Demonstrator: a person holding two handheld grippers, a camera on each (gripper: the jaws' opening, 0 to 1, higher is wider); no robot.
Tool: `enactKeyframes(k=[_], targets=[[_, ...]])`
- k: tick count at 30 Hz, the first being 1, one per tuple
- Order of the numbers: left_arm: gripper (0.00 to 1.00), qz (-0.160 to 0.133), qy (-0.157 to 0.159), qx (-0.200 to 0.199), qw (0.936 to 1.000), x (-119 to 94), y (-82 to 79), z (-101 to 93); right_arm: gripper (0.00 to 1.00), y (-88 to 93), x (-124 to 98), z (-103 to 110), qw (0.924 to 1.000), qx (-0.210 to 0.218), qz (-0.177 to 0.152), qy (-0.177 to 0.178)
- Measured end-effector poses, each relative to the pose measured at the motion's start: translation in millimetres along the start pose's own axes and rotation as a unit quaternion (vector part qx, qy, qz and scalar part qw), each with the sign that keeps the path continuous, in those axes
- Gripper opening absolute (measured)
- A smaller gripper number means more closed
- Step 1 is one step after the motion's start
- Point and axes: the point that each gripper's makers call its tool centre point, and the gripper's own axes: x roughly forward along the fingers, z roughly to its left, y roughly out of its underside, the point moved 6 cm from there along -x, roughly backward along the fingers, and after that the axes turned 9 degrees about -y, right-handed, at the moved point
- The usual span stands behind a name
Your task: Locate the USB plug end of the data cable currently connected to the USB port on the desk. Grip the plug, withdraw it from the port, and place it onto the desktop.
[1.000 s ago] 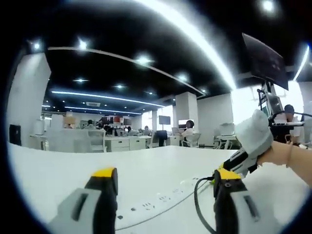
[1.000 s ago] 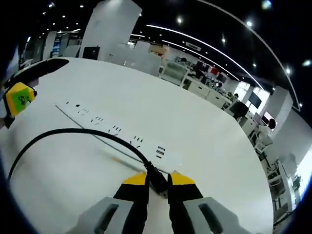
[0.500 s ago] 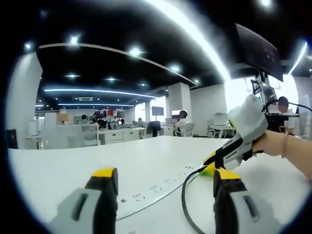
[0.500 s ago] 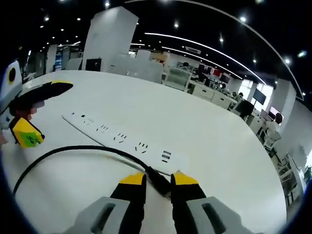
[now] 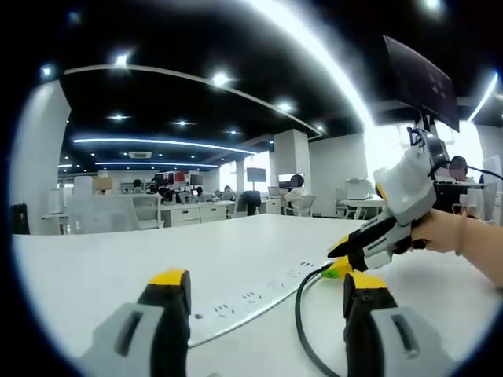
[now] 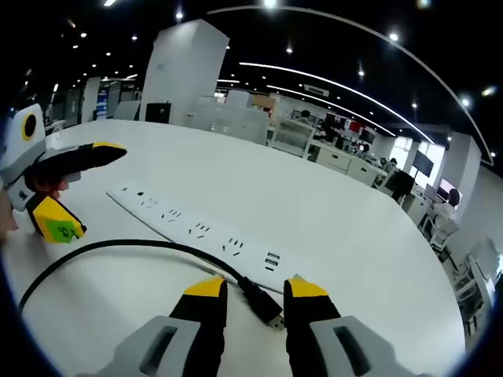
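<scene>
USB plug [image 6: 268, 309] diagonal btwn spread right gripper [image 6: 249, 290] jaws, tip toward camera.

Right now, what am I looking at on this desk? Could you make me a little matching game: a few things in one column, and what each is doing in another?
Things:
1. USB plug
2. power strip
3. right gripper
4. black cable

States:
A. open, one jaw on each side of the plug
B. long and white, lying flat on the desk
C. unplugged, its metal tip lying bare on the desk
D. curving in a loop across the desk

Pairs: 1-C, 2-B, 3-A, 4-D
</scene>
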Motion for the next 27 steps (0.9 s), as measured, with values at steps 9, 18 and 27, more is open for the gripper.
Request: enactKeyframes(k=[9,18,27], targets=[[0.80,0.013,0.005,0.004,0.9999,2,6.3,-3.5,0.35,-0.8,0,-1,0.9993,0.026,-0.028,-0.002],[0.80,0.031,0.021,-0.001,0.9993,3,16.0,-12.4,0.38,-5.7,-2,-7,0.9969,0.050,-0.055,0.026],[0.82,0.024,0.031,-0.010,0.9992,3,15.5,-15.3,0.43,-8.1,0,-4,0.9958,0.046,-0.069,0.038]])
